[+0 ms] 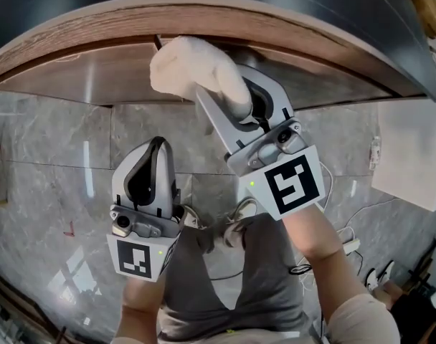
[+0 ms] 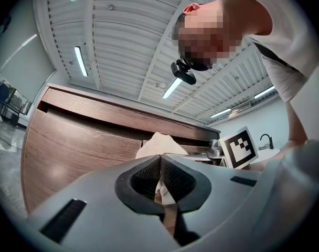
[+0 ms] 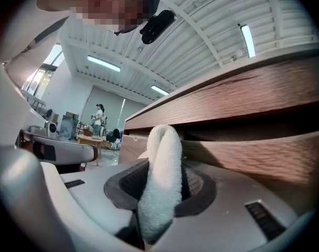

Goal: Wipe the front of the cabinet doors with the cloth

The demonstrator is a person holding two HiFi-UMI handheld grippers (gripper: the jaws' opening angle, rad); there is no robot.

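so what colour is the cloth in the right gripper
Plain off-white, no pattern. The cloth shows best in the right gripper view.

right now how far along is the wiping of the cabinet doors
Done: the cloth is clamped in the right gripper. In hand: it is up at the top edge of the cabinet door. Left: no wiped area can be told apart, so the door fronts likely remain. The left gripper is shut and empty.
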